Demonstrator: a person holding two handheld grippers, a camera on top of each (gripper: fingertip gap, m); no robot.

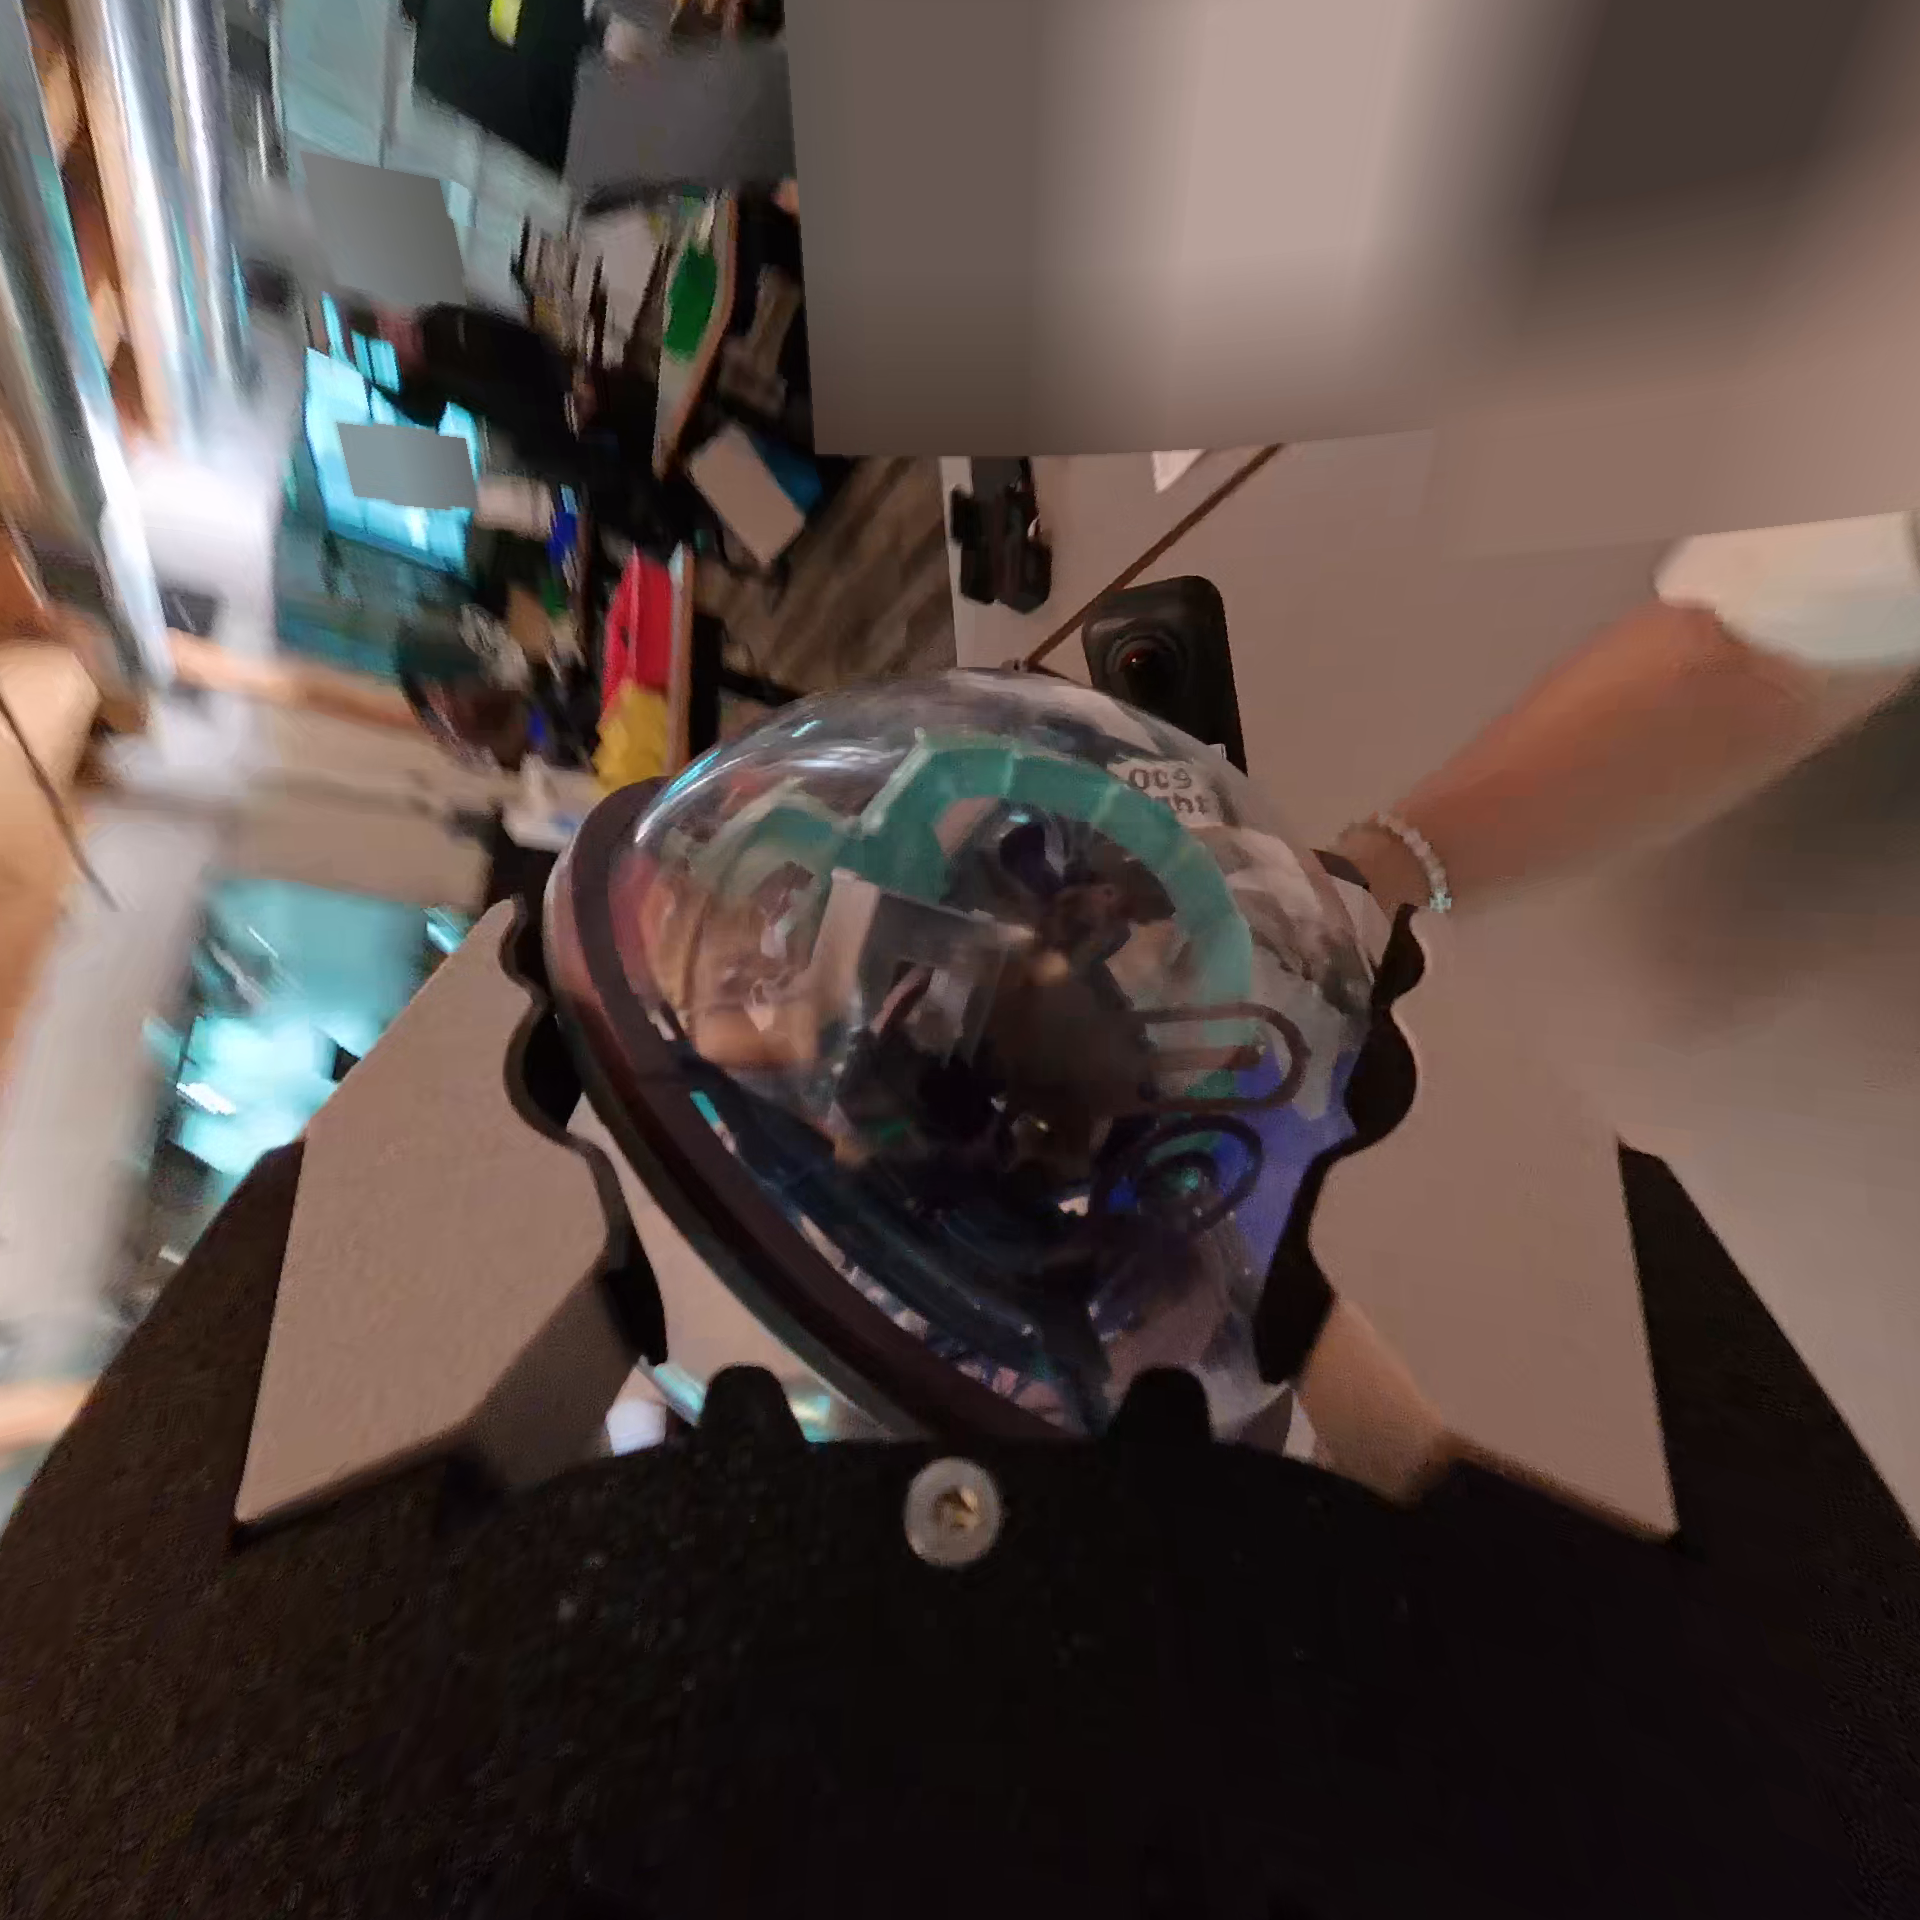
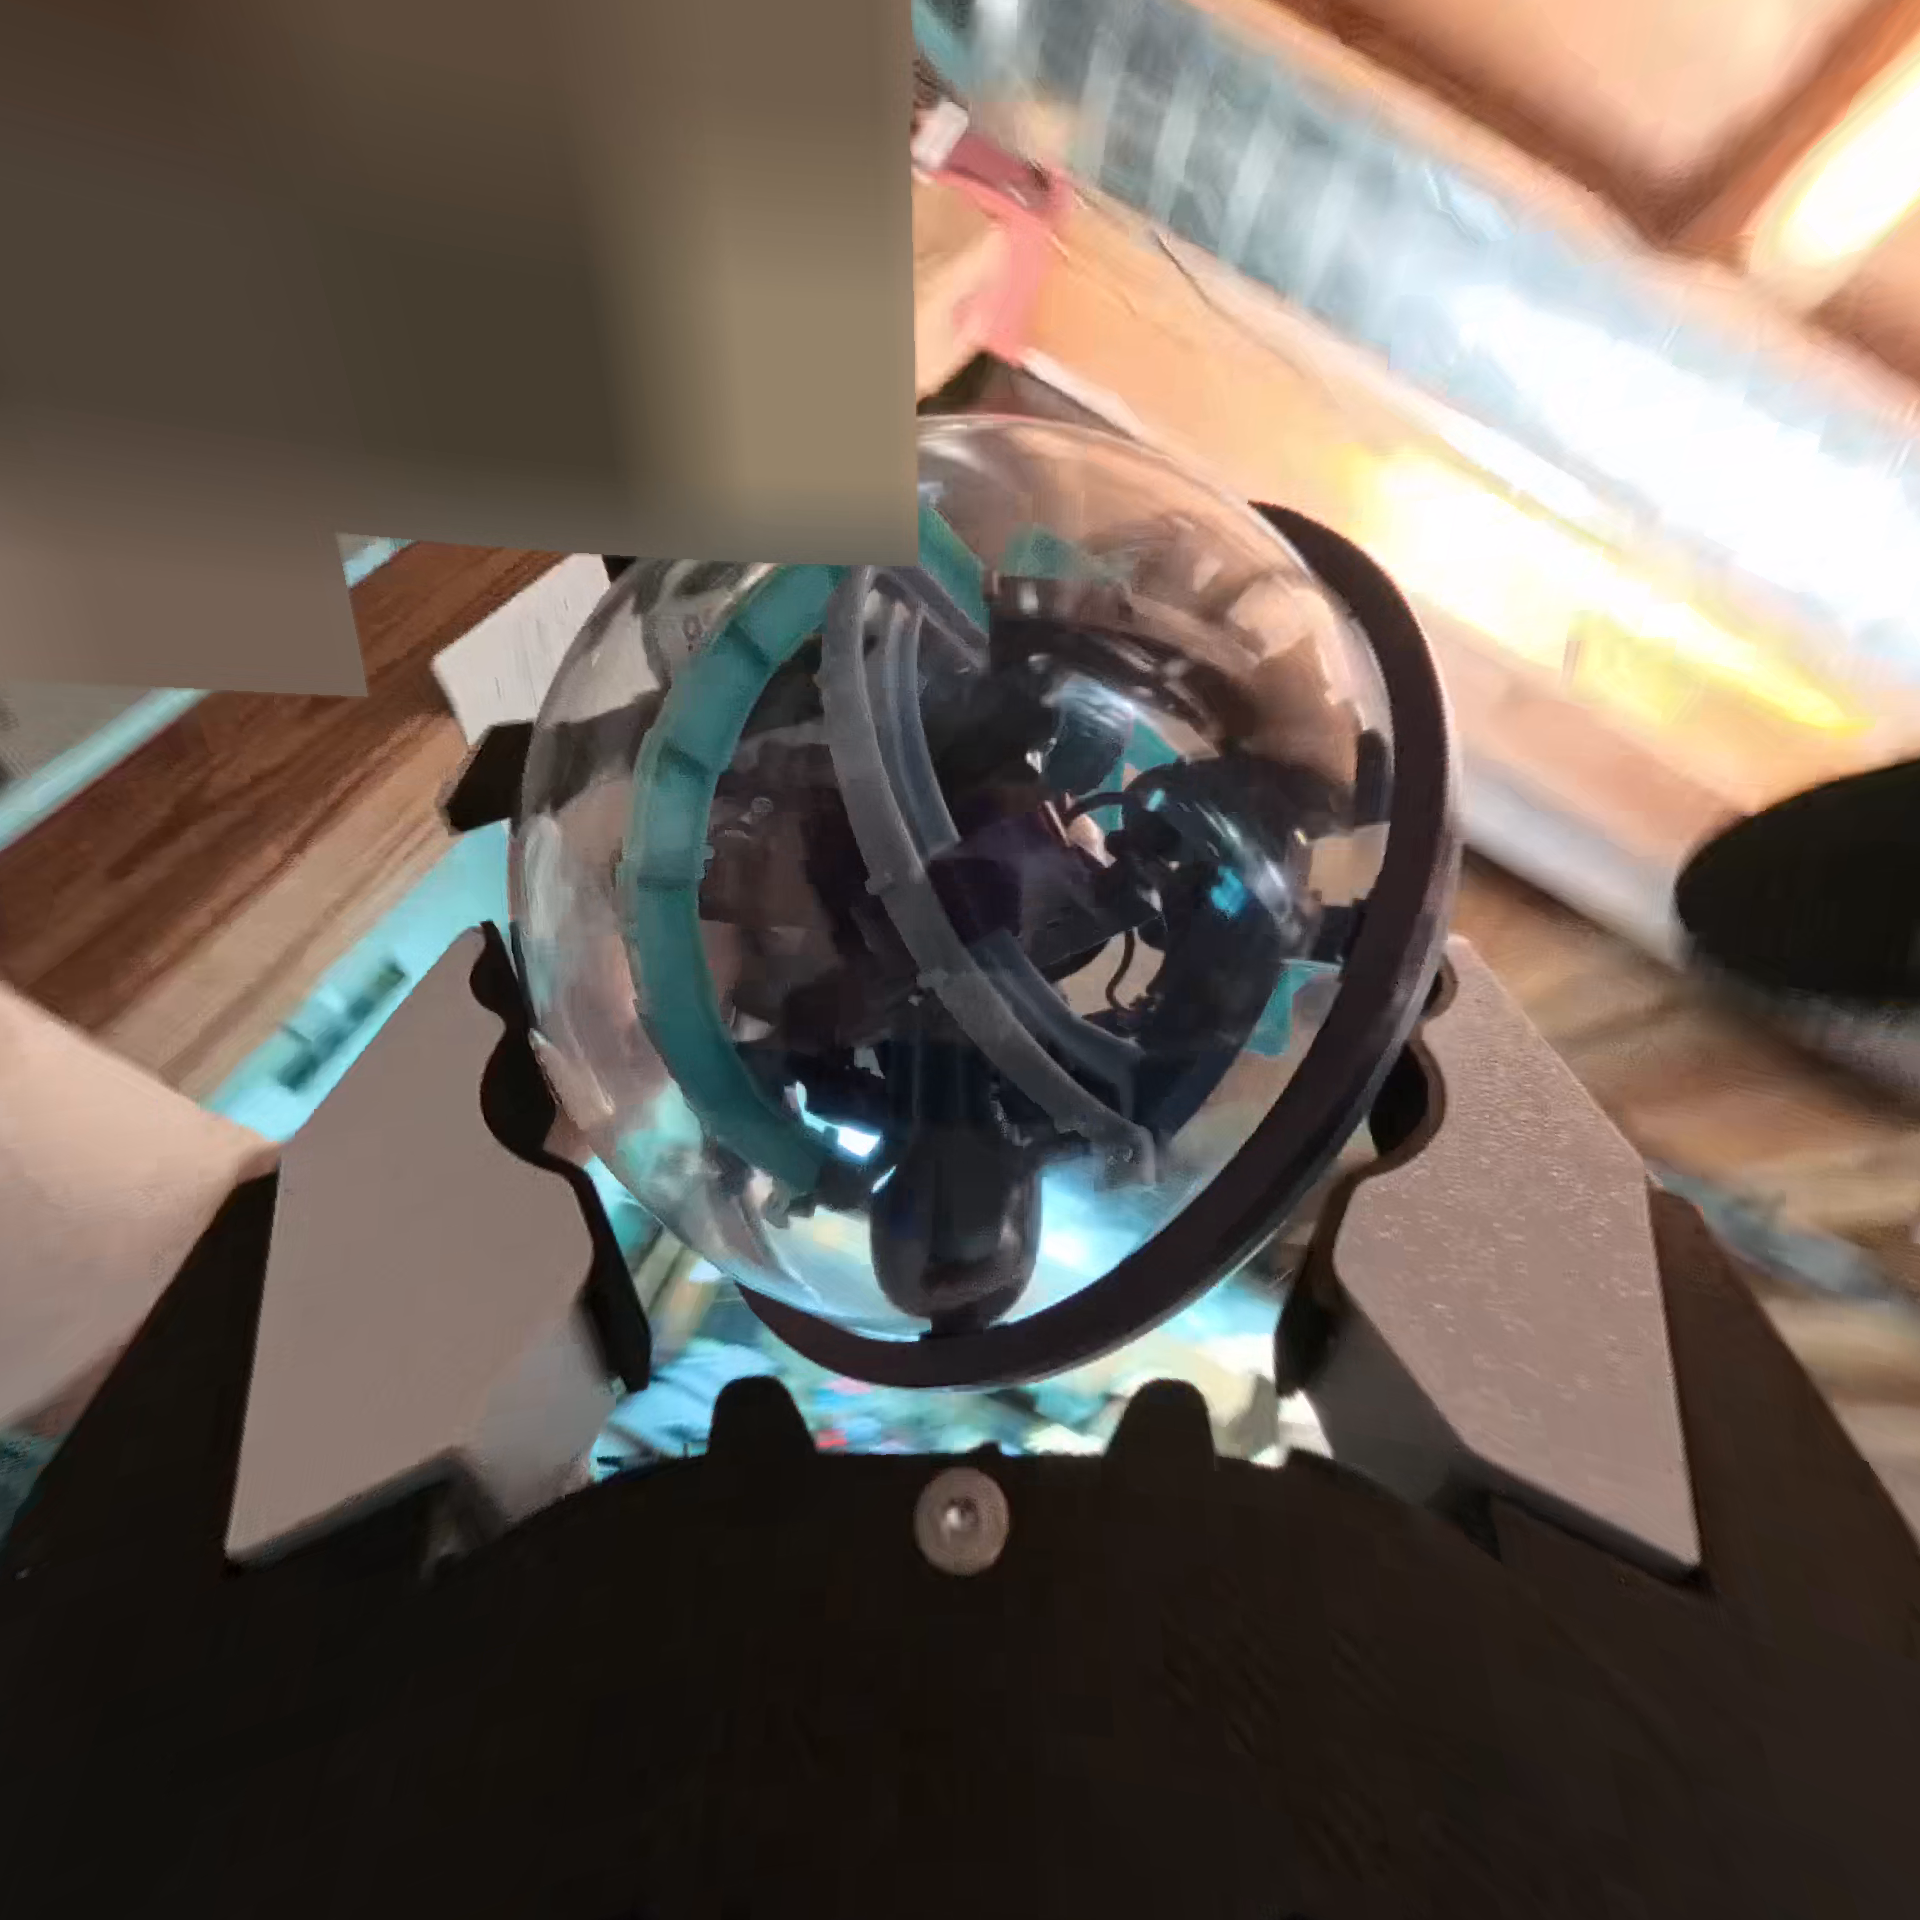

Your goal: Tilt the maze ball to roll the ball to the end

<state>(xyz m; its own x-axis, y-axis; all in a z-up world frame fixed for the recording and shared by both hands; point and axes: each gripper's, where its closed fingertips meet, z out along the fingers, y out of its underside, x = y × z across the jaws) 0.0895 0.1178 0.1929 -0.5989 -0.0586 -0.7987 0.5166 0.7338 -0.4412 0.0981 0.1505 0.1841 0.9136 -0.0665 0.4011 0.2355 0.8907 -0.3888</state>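
Evidently, the clear plastic maze ball with teal and blue tracks inside and a black equator ring is held aloft, gripped from opposite sides. The left gripper is clenched on it, its scalloped black jaws pressed against the sphere; the right gripper is likewise clamped on the sphere. A person's forearm with a beaded bracelet is seen beyond. The small ball inside cannot be made out.
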